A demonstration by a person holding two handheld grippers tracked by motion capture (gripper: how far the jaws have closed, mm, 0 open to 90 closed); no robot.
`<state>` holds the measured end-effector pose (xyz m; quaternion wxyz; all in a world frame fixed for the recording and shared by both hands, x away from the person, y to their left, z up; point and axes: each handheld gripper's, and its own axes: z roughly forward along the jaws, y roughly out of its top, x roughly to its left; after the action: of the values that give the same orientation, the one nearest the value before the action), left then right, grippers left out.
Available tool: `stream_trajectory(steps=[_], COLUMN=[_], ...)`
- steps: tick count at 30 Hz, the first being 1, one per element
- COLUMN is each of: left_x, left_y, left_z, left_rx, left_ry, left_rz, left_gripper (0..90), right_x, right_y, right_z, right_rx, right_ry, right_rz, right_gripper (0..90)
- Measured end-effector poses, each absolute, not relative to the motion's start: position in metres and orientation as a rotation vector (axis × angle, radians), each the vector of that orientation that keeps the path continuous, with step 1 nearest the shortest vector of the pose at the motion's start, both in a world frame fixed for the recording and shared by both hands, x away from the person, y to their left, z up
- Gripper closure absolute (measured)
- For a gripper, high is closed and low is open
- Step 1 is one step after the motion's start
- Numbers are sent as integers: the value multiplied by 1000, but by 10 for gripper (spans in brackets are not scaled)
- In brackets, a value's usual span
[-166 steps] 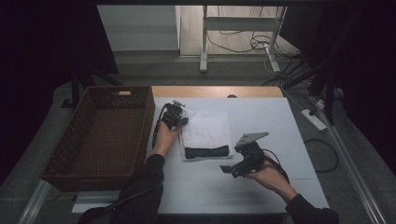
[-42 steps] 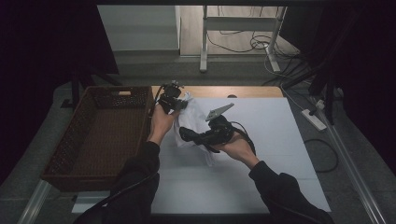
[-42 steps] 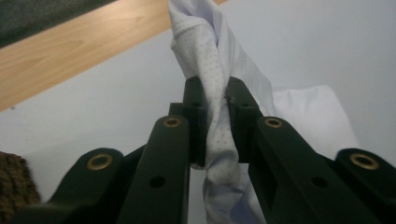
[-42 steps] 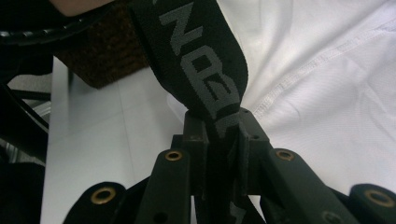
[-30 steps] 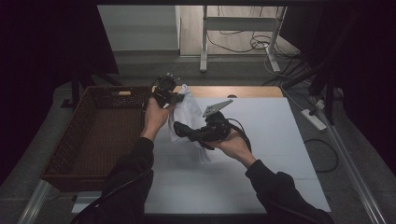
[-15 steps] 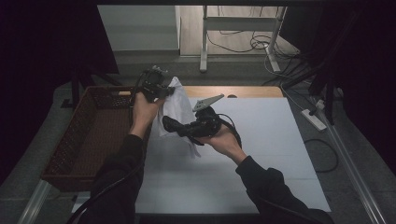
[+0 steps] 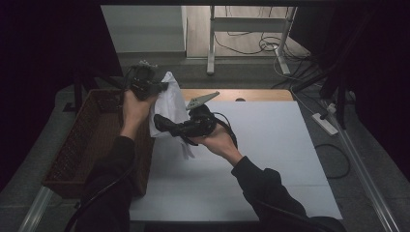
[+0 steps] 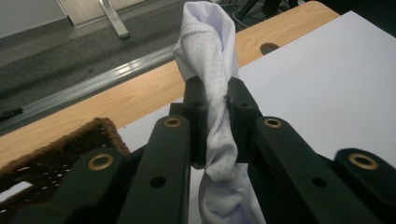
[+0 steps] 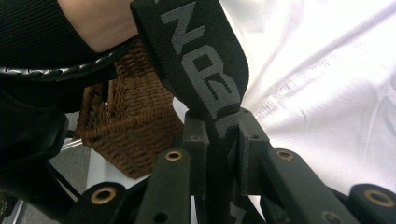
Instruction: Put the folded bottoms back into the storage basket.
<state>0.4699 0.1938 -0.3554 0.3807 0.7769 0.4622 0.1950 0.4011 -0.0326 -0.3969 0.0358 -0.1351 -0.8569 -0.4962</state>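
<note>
A white garment [image 7: 169, 104] with a black lettered waistband [image 9: 205, 60] hangs in the air between both grippers, over the table's left edge beside the basket. My left gripper [image 7: 159, 87] is raised high and shut on a twisted fold of the white fabric [image 8: 215, 116]. Lower and to the right, my right gripper [image 7: 162, 123] is shut on the waistband, whose grey letters run up between its jaws. The white cloth [image 9: 327, 93] spreads to the right in the right gripper view.
A brown wicker basket [image 7: 87, 140] stands at the table's left, just beside the hanging garment. The white table top [image 7: 270, 145] stretches to the right, with a wooden strip [image 7: 261, 94] along its far edge. Cables lie on the floor beyond.
Both grippers have carried the garment up off the table and leftward toward the basket. Earlier it lay folded on the table with the right gripper apart from it.
</note>
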Motion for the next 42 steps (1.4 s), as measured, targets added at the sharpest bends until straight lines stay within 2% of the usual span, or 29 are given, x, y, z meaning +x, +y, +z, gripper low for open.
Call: stream_trajectory(steps=[42], left_x=[453], left_y=[267], left_z=[-299], left_rx=[1814], left_ry=[1210], left_rz=[572], left_gripper=[830], right_x=[405], right_y=[39], right_z=[-358], right_rx=[-299], right_ry=[-2589], right_rz=[-1666], right_gripper=[775])
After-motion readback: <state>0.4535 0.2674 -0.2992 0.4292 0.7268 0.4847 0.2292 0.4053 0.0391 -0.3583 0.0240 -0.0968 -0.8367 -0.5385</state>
